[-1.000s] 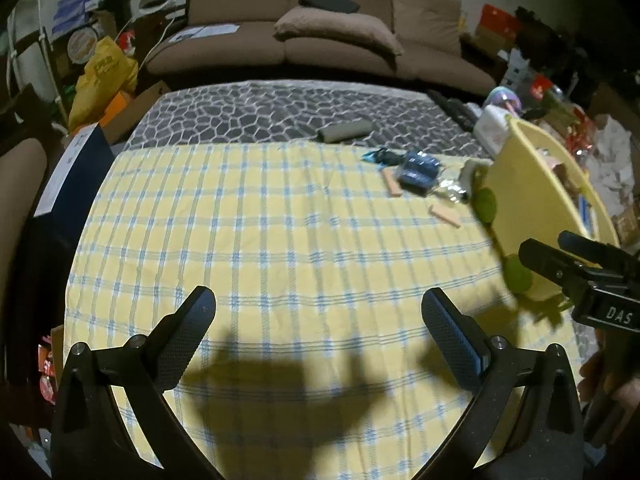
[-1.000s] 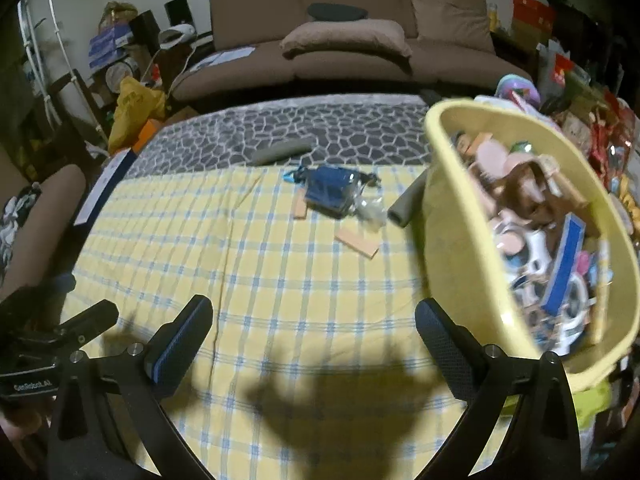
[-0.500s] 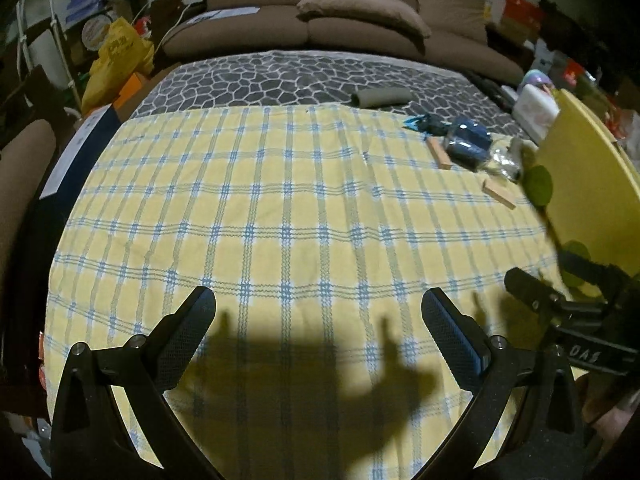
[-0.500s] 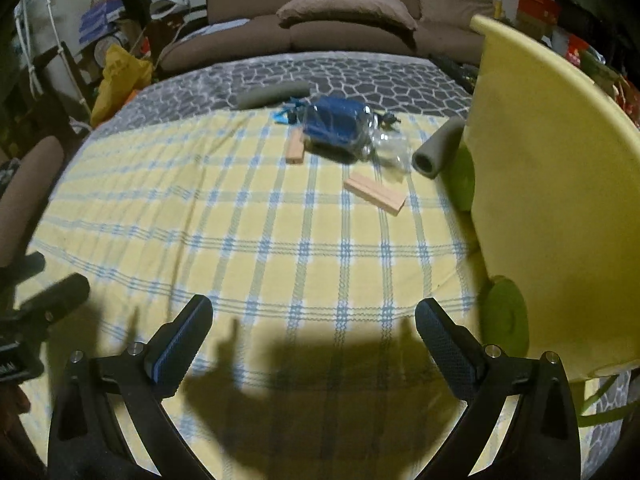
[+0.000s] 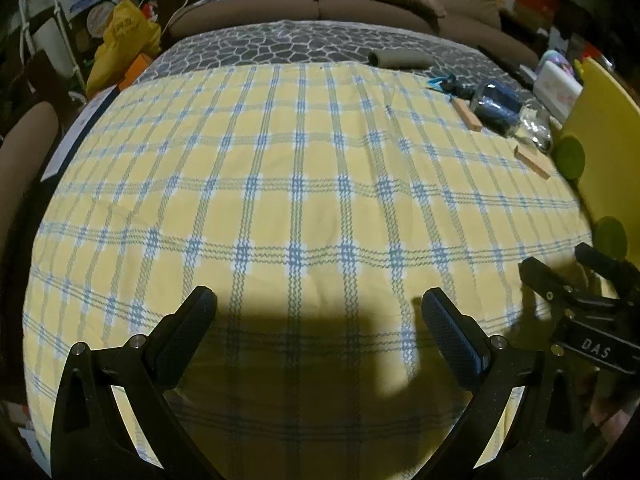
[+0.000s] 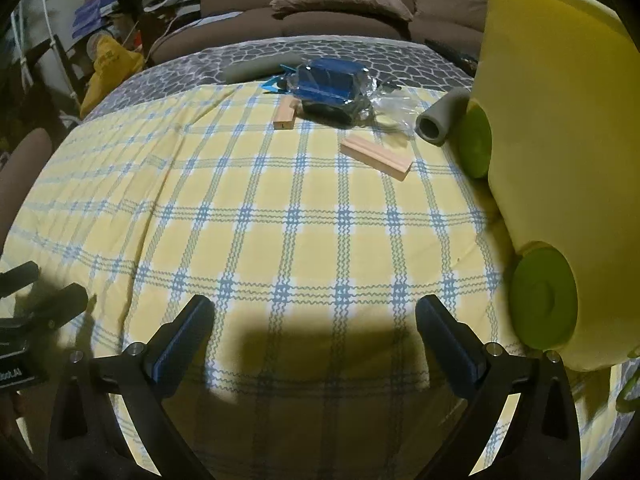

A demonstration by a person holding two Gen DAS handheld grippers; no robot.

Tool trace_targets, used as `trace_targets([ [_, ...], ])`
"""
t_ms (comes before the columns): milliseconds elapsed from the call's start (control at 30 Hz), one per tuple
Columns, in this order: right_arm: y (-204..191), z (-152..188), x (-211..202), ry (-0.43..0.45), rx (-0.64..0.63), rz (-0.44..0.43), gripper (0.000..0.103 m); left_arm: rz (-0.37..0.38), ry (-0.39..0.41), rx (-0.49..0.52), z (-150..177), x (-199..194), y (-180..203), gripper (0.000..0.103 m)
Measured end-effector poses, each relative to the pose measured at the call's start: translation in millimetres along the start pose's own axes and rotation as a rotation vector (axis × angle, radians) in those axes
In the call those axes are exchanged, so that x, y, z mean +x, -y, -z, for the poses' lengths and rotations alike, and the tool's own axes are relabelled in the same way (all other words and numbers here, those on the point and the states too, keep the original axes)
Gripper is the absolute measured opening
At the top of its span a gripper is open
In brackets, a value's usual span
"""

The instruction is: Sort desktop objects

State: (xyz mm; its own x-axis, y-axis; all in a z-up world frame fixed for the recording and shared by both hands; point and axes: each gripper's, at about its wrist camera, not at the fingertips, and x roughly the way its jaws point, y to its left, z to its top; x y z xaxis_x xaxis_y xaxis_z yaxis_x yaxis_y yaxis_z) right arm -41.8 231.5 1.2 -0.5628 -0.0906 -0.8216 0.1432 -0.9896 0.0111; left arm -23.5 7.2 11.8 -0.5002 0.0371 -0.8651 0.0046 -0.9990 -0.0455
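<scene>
Wooden blocks (image 6: 285, 115) number two, grey tubes (image 6: 439, 121) two; both grippers' jaws gape wide, empty.

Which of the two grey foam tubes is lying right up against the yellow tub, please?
The shorter grey foam tube, open end facing the camera, beside the yellow tub. The longer one lies apart on the grey patterned cloth.

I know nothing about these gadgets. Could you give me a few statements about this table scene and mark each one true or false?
1. Both hand-held grippers, left and right, are open and empty. True.
2. The checked cloth is red and white. False: yellow with blue lines.
3. Two flat pale wooden blocks lie on the cloth. True.
4. The big yellow plastic tub sits on the sofa. False: it stands on the table's right side.
5. The grey foam tube stands upright. False: it lies on its side.
</scene>
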Motion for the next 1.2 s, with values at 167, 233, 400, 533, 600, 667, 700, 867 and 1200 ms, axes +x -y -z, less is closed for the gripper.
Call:
trace_targets([
  [167,-2.4,4.1,-0.1,0.026,-0.005,0.013,0.103,-0.028,0.028,0.001,4.0,5.0,3.8,0.103],
  [233,-2.7,5.0,0.0,0.03,-0.005,0.015,0.103,-0.035,0.043,-0.001,5.4,5.5,4.3,0.103],
  [400,-2.2,4.2,0.4,0.028,-0.005,0.015,0.103,-0.047,0.081,-0.002,9.4,5.4,5.7,0.103],
  [533,-2.0,4.6,0.2,0.029,-0.005,0.015,0.103,-0.054,0.082,-0.009,8.3,6.1,6.6,0.103],
  [600,-2.2,4.5,0.3,0.029,-0.005,0.015,0.103,-0.053,0.082,-0.011,8.1,6.4,6.4,0.103],
  [667,-2.1,4.5,0.3,0.029,-0.005,0.015,0.103,-0.054,0.083,-0.012,8.2,6.5,6.3,0.103],
  [700,-2.2,4.4,0.3,0.029,-0.005,0.015,0.103,-0.054,0.082,-0.013,8.0,6.5,6.2,0.103],
  [867,-2.1,4.4,0.5,0.029,-0.006,0.015,0.103,-0.056,0.083,-0.021,7.5,6.6,5.2,0.103],
  [1200,-2.1,4.4,0.7,0.029,-0.006,0.015,0.103,-0.036,0.092,-0.034,8.7,4.2,1.2,0.103],
])
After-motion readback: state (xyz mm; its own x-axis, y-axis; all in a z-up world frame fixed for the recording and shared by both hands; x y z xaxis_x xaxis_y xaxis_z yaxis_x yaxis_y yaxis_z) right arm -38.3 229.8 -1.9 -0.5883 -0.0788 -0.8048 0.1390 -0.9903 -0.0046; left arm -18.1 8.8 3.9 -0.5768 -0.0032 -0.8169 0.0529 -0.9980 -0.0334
